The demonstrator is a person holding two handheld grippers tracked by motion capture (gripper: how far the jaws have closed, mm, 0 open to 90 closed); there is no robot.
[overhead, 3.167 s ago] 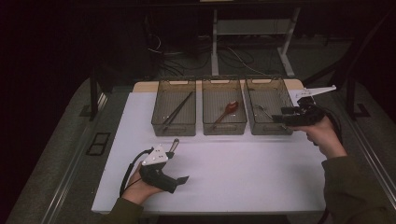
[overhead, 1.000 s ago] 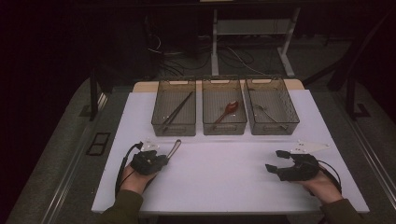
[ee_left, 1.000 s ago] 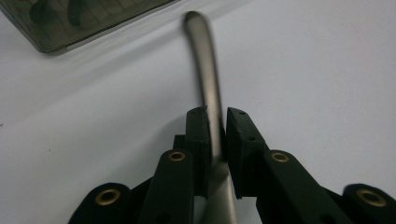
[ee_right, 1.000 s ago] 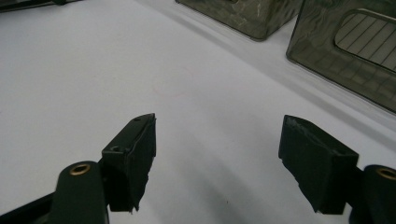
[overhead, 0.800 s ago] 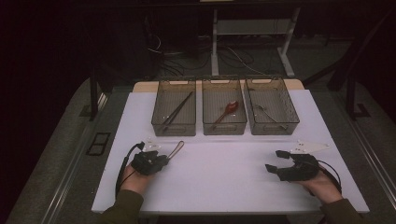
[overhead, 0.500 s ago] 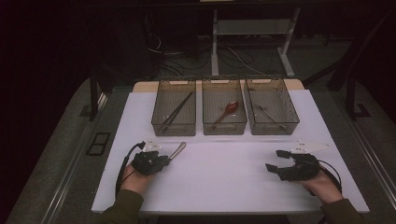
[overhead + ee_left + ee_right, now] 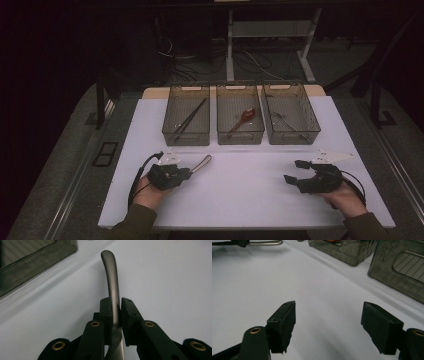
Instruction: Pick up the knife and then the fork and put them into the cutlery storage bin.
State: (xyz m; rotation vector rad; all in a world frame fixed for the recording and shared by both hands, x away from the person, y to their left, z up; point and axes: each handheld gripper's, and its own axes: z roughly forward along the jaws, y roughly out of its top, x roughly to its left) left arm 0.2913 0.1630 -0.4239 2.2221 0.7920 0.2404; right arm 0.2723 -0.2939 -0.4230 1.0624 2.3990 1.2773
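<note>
My left gripper (image 7: 186, 173) is at the near left of the white table, shut on a grey metal utensil (image 7: 202, 162). The utensil's handle sticks out past the pads toward the bins. In the left gripper view the curved handle (image 7: 111, 277) runs up between the two black pads of my left gripper (image 7: 115, 303), which press on it from both sides. Its other end is hidden under the gripper. My right gripper (image 7: 294, 171) rests at the near right, open, with nothing between its jaws. In the right gripper view the bare table surface lies between the jaws of my right gripper (image 7: 329, 320).
Three smoky see-through bins stand in a row at the back: the left bin (image 7: 185, 142) holds dark sticks (image 7: 190, 120), the middle bin (image 7: 240, 141) a red spoon (image 7: 245, 117), the right bin (image 7: 294, 140) a metal utensil (image 7: 286, 121). White table surface lies between my hands.
The right gripper has come down from beside the right bin to the near right of the table. The left gripper has closed in on the utensil, whose handle has shifted slightly to the right.
</note>
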